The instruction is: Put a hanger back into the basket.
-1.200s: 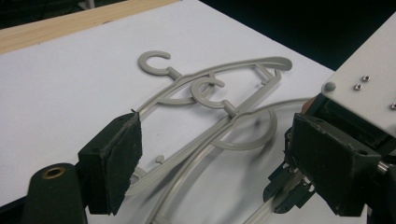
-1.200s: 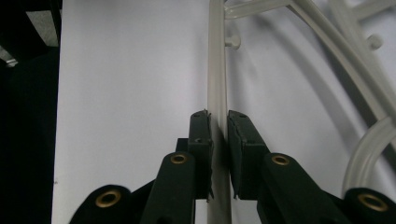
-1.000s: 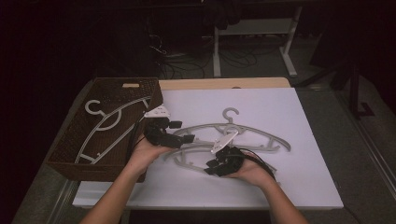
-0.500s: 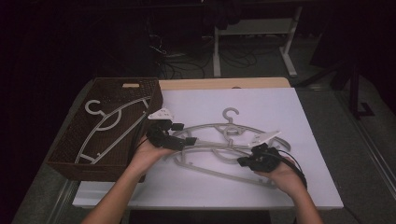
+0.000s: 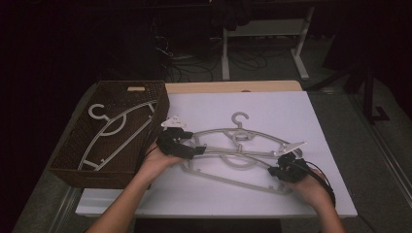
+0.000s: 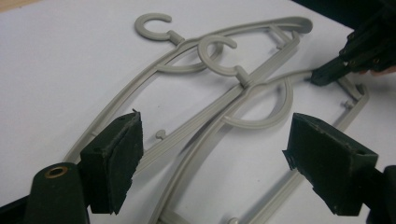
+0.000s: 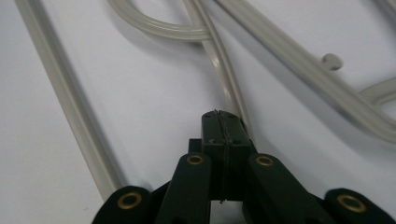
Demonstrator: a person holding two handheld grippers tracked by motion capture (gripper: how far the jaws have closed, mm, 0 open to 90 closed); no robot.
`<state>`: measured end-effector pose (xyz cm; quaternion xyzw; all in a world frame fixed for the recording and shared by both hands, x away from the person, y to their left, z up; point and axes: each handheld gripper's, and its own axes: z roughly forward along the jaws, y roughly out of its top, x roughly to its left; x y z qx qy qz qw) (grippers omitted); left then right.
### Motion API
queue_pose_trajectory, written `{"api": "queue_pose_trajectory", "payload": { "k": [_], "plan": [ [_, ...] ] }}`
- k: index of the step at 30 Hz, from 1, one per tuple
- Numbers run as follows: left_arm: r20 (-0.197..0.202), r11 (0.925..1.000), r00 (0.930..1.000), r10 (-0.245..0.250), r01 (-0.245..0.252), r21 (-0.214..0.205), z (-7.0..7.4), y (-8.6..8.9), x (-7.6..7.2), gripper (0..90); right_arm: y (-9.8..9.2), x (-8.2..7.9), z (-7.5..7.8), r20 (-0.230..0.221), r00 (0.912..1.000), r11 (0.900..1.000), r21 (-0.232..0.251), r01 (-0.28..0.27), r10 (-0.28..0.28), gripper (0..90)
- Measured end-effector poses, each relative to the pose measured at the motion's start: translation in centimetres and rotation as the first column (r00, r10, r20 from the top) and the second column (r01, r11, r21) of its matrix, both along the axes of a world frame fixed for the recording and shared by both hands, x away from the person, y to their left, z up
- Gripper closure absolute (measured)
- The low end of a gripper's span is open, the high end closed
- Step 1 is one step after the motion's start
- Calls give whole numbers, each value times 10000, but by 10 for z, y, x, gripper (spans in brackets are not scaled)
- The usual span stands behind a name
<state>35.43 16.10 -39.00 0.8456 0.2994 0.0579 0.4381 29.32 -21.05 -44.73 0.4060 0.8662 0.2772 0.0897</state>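
Two grey plastic hangers lie crossed on the white table. The far hanger point(image 5: 252, 131) point(image 6: 154, 25) lies partly over the near hanger point(image 5: 228, 179) point(image 6: 261, 121). My left gripper point(image 5: 197, 148) point(image 6: 219, 168) hangs open over their left ends, and both hanger arms run between its wide-apart pads point(image 6: 114, 161) without touching them. My right gripper point(image 5: 272, 171) point(image 7: 222, 126) is shut at the near hanger's right end. Its tip rests against that hanger's upper arm point(image 7: 219, 60), and I see nothing between the pads. It also shows in the left gripper view as the right gripper point(image 6: 322, 77).
A brown woven basket point(image 5: 73, 167) stands at the table's left edge with a third grey hanger point(image 5: 116, 127) inside. The white table point(image 5: 291, 107) has bare surface behind the hangers. Desk legs and cables stand on the dark floor beyond.
My right hand has slid right from the hangers' middle to the near hanger's right end, and its jaws have closed. The left gripper has stayed where it was, open.
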Motion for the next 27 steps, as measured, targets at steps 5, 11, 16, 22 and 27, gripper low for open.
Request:
{"api": "queue_pose_trajectory", "payload": {
  "k": [5, 11, 16, 22, 27],
  "plan": [
    [30, 9996, 10000, -64, 63, 282, -6, -3, 2, 217, -2, 13, 0, 307, 9992, 9993, -253, 263, -255, 892],
    [-6, 9930, 9985, -544, 542, 1049, -24, -22, 8, 262, -3, 21, -1, 353, 9987, 9992, -163, 363, -357, 892],
    [-89, 9777, 9959, -900, 900, 1899, -43, -41, 15, 326, -5, 23, -2, 396, 9986, 9993, -56, 365, -362, 892],
    [25, 9561, 9895, -1447, 1391, 2580, -49, -56, 17, 416, -7, 26, -3, 472, 9977, 9988, 76, 476, -479, 892],
    [109, 9346, 9829, -1839, 1714, 3117, -53, -67, 16, 502, -7, 26, -3, 488, 9975, 9987, 84, 499, -502, 892]
  ]
}}
